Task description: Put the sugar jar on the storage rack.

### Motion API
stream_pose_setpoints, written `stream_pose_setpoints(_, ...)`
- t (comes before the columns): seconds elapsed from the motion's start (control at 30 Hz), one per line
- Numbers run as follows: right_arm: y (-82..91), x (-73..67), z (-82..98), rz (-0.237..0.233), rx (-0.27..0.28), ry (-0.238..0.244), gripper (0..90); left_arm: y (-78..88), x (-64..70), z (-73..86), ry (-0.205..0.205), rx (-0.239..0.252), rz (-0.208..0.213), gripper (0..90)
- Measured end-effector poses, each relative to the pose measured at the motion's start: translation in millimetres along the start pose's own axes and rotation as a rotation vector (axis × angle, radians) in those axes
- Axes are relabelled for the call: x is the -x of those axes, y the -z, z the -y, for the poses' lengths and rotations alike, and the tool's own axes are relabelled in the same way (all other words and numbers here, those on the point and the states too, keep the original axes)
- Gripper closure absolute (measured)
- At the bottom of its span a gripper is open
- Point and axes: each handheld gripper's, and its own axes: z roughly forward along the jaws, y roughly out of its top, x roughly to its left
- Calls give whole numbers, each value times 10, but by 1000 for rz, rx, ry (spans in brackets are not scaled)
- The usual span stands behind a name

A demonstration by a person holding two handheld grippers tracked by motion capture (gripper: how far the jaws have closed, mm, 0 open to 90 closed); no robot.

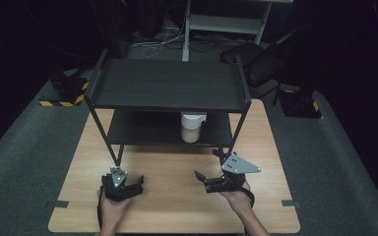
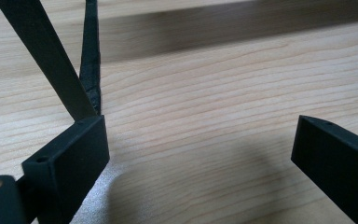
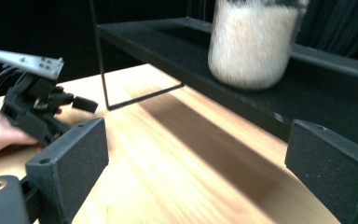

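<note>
A black two-tier shelf rack (image 1: 167,86) stands on the wooden table (image 1: 177,201). A jar of white grains (image 1: 193,127) with a white lid sits on the lower shelf (image 1: 142,130), right of centre. My left gripper (image 1: 139,184) rests open near the table's front left, close to the rack's front left leg (image 2: 51,60), with bare wood between its jaws (image 2: 200,144). My right gripper (image 1: 203,180) is open at the front right, its jaws pointing left. In the right gripper view its jaws (image 3: 196,149) stand wide below the jar (image 3: 251,44), which is beyond them on the shelf (image 3: 177,42).
The left gripper (image 3: 74,105) and its hand appear at the left of the right gripper view. Around the table lies grey floor (image 1: 24,162), with yellow-black striped blocks (image 1: 64,93) by the rack's back corners and a white frame (image 1: 226,22) with cables behind.
</note>
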Motion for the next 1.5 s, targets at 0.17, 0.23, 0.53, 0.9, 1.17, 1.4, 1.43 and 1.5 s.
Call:
stream_pose_setpoints(0.17, 196, 36, 146, 13, -17, -6, 56, 1, -4, 0, 2, 0, 1, 42)
stream_pose_setpoints(0.23, 272, 50, 206, 32, -29, -17, 71, 1, -3, 0, 2, 0, 2, 43)
stream_pose_setpoints(0.53, 586, 170, 529, 163, -82, -99, 84, 4, -6, 4, 6, 3, 3, 42)
stream_pose_setpoints(0.9, 750, 362, 841, 308, -122, -211, 77, 4, -6, 3, 7, 2, 2, 43)
stream_pose_setpoints(1.17, 782, 369, 1070, 357, -80, -266, 72, 5, -7, 8, 9, 5, 3, 43)
stream_pose_setpoints(1.4, 770, 389, 1155, 374, -85, -300, 71, 9, -5, 13, 6, 9, 0, 43)
stream_pose_setpoints(1.43, 768, 399, 1175, 376, -90, -311, 71, 11, -6, 13, 4, 9, 0, 43)
stream_pose_setpoints(1.5, 764, 407, 1175, 380, -97, -321, 72, 12, -7, 16, 4, 11, 0, 43)
